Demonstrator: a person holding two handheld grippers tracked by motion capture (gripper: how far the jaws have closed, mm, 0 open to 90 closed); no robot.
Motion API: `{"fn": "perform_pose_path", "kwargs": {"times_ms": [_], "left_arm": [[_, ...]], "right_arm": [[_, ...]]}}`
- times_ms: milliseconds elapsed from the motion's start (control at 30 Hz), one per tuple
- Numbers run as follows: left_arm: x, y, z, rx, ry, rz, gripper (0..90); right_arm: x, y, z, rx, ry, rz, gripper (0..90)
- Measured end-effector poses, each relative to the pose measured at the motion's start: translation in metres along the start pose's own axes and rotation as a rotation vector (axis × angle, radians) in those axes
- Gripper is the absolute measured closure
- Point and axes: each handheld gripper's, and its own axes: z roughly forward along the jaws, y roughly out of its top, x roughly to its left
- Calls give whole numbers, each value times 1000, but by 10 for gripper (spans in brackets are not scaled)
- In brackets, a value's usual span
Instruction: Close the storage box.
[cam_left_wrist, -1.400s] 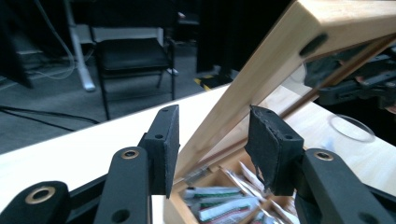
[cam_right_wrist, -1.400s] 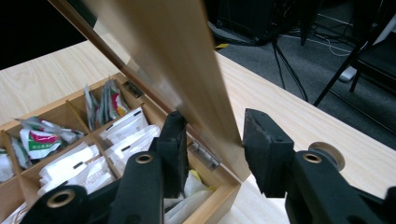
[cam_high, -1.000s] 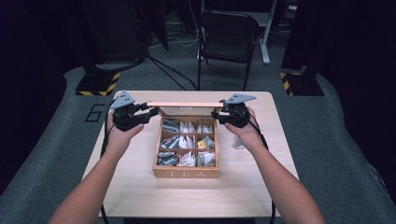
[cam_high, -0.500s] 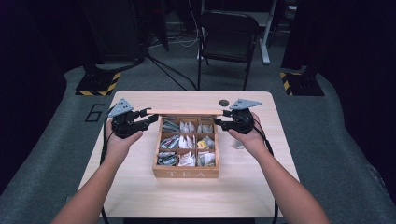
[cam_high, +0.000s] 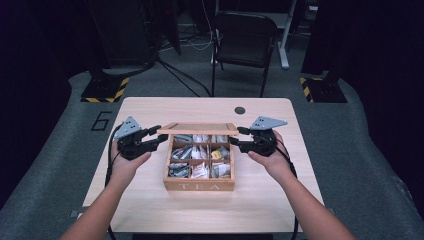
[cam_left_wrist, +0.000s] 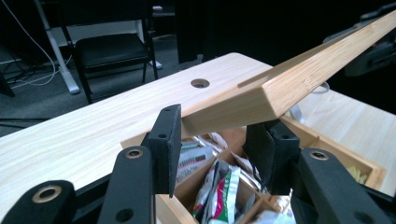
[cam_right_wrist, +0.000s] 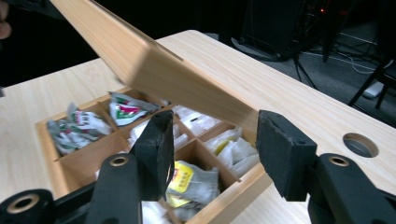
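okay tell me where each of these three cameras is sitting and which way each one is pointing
High view: above the person's side, looking forward and down at the table; both forearms, left gripper and right gripper show.
Left gripper view: rides the left gripper, jaws clamping the lid corner.
Right gripper view: rides the right gripper, jaws apart, just been opening.
Shared: all show the tea box and its lid.

My right gripper (cam_high: 238, 140) opened off the lid (cam_high: 198, 128) and drew back, while my left gripper (cam_high: 159, 136) swung it lower.
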Motion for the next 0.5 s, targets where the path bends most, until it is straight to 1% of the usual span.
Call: {"fn": "perform_pose_path", "kwargs": {"times_ms": [67, 100, 200, 267, 333, 400, 433, 500], "left_arm": [[-1, -1, -1, 5, 1, 5, 562], [-3, -5, -2, 3, 1, 10, 562], [-6, -11, -4, 3, -7, 5, 561], [-7, -14, -6, 1, -11, 6, 562], [-9, -18, -8, -16, -14, -3, 562], [-11, -22, -10, -16, -18, -9, 565], [-12, -24, -11, -14, -20, -7, 565], [-15, -29, -12, -8, -19, 0, 565]], "right_arm": [[2, 0, -2, -1, 1, 1, 465], [6, -1, -4, -9, 6, -4, 465], [10, -2, -8, -12, 2, -14, 465], [12, -3, -10, -18, 3, 0, 464], [13, -5, -11, -5, 2, -9, 463], [15, -8, -12, -11, 5, 2, 464], [16, -11, -12, -11, 9, 11, 464], [19, -15, -13, -11, 17, 15, 464]]}}
